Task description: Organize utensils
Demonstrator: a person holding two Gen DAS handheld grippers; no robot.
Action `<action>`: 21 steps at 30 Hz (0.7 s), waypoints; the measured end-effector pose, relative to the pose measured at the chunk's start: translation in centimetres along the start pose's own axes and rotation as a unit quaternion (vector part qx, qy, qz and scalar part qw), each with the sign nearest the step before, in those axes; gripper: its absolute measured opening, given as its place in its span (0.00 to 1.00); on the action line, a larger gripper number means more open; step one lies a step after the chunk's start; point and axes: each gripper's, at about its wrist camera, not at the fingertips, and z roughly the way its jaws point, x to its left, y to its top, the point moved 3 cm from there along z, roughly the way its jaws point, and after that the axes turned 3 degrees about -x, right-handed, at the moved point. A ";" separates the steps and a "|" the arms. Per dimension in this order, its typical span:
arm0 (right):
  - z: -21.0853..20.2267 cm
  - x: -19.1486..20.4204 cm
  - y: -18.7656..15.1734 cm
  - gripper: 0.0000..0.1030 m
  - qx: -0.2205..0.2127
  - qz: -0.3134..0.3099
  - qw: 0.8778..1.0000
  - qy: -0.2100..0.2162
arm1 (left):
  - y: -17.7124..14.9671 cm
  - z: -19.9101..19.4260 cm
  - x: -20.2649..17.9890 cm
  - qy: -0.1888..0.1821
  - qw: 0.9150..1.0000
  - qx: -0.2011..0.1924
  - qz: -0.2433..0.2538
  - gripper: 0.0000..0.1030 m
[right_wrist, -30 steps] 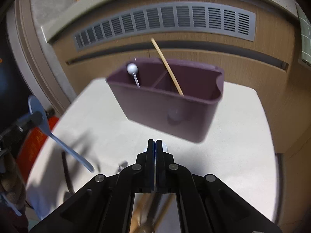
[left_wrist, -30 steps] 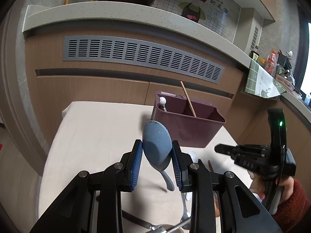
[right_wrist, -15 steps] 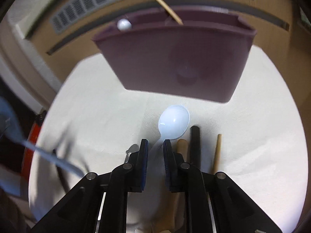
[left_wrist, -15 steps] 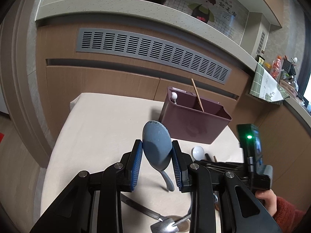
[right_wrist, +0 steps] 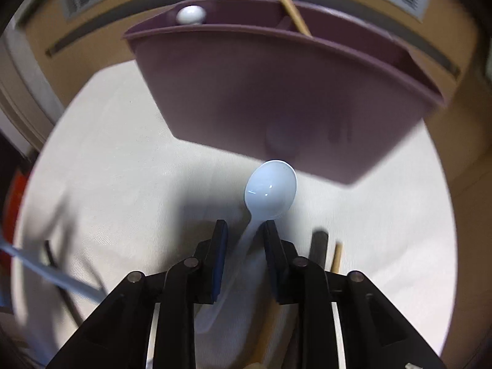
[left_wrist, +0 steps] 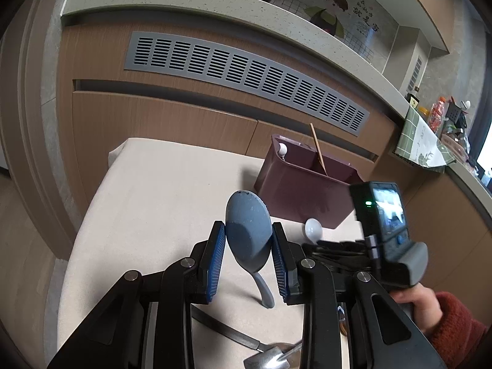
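My left gripper (left_wrist: 248, 247) is shut on a grey-blue spoon (left_wrist: 247, 241), gripping the bowl with the handle hanging down over the cloth. A purple divided caddy (left_wrist: 303, 187) stands at the back of the table, with a white spoon and a wooden chopstick (left_wrist: 318, 149) in it. My right gripper (right_wrist: 245, 236) hovers low over a white plastic spoon (right_wrist: 270, 189) lying in front of the caddy (right_wrist: 276, 92). Its jaws are opening, and the spoon's neck lies between the pads without being pressed.
A cream cloth (left_wrist: 160, 190) covers the table. A metal utensil (left_wrist: 270, 358) and a dark handle lie near the front edge. A black handle (right_wrist: 318, 244) and a wooden stick (right_wrist: 336, 256) lie right of the white spoon. Wooden cabinets with a grey vent (left_wrist: 246, 77) rise behind.
The right gripper has dropped toward the cloth in front of the caddy and its jaws have gone from shut to apart, astride the white spoon. The left gripper keeps its grip on the grey-blue spoon.
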 end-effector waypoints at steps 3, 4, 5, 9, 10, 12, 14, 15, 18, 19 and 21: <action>0.2 0.4 0.5 0.05 -0.015 -0.013 1.000 0.018 | 0.0 0.0 0.1 0.003 1.000 0.002 0.001 0.30; 0.1 0.2 0.3 0.05 -0.018 -0.008 1.000 0.020 | 0.0 -0.1 0.0 0.005 1.000 0.002 0.004 0.30; -0.1 0.0 0.2 0.04 -0.021 -0.005 1.000 0.020 | 0.0 -0.1 -0.1 0.006 1.000 0.001 0.006 0.30; -2.6 -1.5 -1.1 0.04 -0.058 0.015 0.997 0.048 | 0.1 -0.4 -0.5 0.007 1.000 -0.001 0.012 0.30; -3.5 -1.9 -1.4 0.04 -0.067 0.020 0.996 0.058 | 0.2 -0.4 -0.7 0.006 1.000 0.000 0.013 0.30; -5.7 -2.8 -2.1 0.04 -0.094 0.027 0.992 0.075 | 0.3 -0.5 -0.9 0.002 1.000 -0.001 0.014 0.30; -7.9 -3.4 -2.6 0.04 -0.122 0.025 0.989 0.085 | 0.5 -0.7 -1.4 -0.002 1.000 -0.003 0.017 0.30; -9.3 -3.8 -2.8 0.04 -0.142 0.021 0.986 0.084 | 0.7 -0.8 -1.6 -0.004 1.000 -0.004 0.019 0.30; -12.0 -3.6 -3.0 0.04 -0.176 0.011 0.981 0.080 | 1.0 -1.0 -2.5 -0.008 1.000 -0.007 0.024 0.30; -12.5 -3.4 -2.8 0.04 -0.183 0.011 0.980 0.080 | 1.2 -1.1 -2.8 -0.009 1.000 -0.008 0.026 0.30; -13.3 -3.4 -2.1 0.04 -0.196 0.011 0.977 0.086 | 1.6 -1.3 -3.4 -0.011 0.999 -0.009 0.029 0.30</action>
